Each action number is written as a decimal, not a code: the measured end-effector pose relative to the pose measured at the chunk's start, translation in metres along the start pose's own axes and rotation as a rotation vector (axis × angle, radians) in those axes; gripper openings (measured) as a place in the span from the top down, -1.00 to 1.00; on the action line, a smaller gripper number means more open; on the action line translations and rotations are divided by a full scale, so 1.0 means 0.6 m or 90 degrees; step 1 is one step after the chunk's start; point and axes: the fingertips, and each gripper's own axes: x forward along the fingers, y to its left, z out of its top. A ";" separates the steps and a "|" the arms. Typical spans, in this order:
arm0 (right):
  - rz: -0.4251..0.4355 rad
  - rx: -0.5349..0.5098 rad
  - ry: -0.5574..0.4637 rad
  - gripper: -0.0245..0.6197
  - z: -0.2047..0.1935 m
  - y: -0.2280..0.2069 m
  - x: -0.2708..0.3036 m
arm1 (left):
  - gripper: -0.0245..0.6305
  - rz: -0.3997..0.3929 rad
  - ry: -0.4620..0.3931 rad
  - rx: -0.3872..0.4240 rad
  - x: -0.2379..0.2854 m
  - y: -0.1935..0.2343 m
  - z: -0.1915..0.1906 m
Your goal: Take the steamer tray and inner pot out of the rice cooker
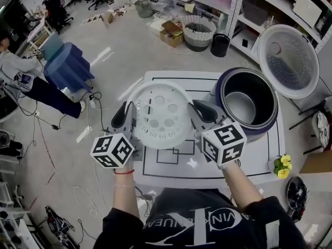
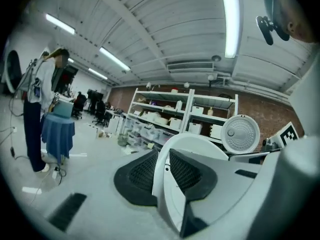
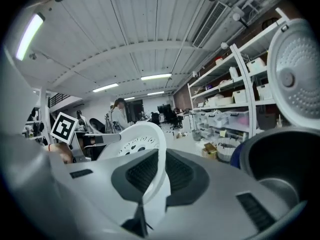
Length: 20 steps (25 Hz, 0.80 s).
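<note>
Black shirt [image 1: 199, 204], upside-down white lettering, seemingly "Calvin Klein Jeans", large CK monogram beside it

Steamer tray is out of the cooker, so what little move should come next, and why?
Probably lower the steamer tray onto the table and let go. The left gripper and right gripper both clamp its rim, and the inner pot sits in the rice cooker, waiting to be lifted.

Left claw [image 2: 164, 173] pads-tight on steamer tray [image 2: 201, 145] rim
</note>
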 end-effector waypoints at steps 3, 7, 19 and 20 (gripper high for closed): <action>0.022 0.025 0.069 0.80 -0.084 0.013 0.028 | 0.78 0.040 0.055 -0.028 -0.024 0.037 -0.083; 0.035 0.065 0.145 0.80 -0.179 0.025 0.044 | 0.78 0.065 0.125 -0.055 -0.048 0.066 -0.175; 0.086 0.114 0.282 0.80 -0.346 0.093 0.058 | 0.76 0.138 0.270 -0.081 -0.137 0.137 -0.355; 0.086 0.118 0.284 0.80 -0.348 0.094 0.060 | 0.76 0.142 0.276 -0.078 -0.138 0.139 -0.357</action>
